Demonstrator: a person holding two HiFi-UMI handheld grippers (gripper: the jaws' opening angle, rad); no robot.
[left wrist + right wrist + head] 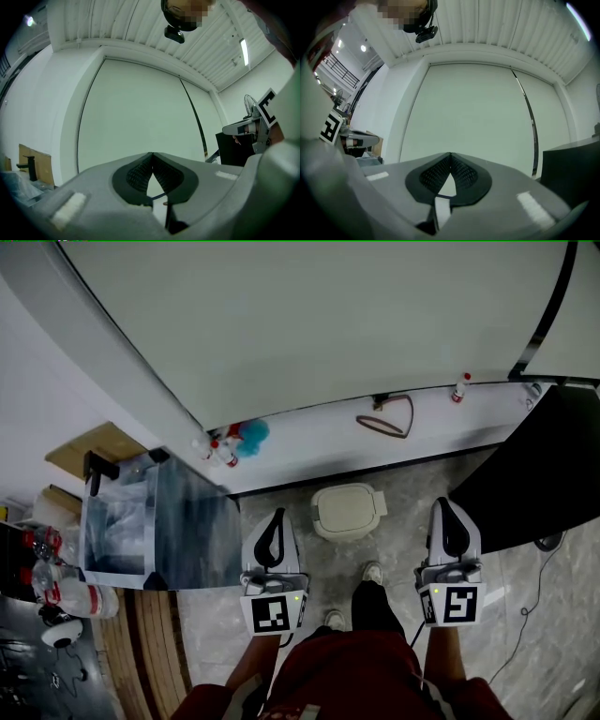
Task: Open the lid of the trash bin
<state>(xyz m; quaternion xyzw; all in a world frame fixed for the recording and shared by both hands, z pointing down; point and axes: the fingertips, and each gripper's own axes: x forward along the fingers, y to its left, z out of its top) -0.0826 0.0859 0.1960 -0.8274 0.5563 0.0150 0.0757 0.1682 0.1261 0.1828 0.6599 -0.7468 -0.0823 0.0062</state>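
Observation:
A small cream trash bin (348,511) with its lid down stands on the grey floor by the white wall, in the head view. My left gripper (274,519) hangs to the bin's left, my right gripper (448,512) to its right, both held above the floor and apart from the bin. Each gripper view looks at the pale wall, and the bin does not show there. The left gripper (152,155) is shut with its tips meeting and nothing between them. The right gripper (450,155) is shut the same way, also empty.
A glass tank (155,521) stands at the left beside bottles (70,596). A black cabinet (534,474) is at the right. A dark loop of cord (387,418), a blue brush (251,436) and a spray bottle (459,387) lie along the white ledge. The person's shoes (372,573) are near the bin.

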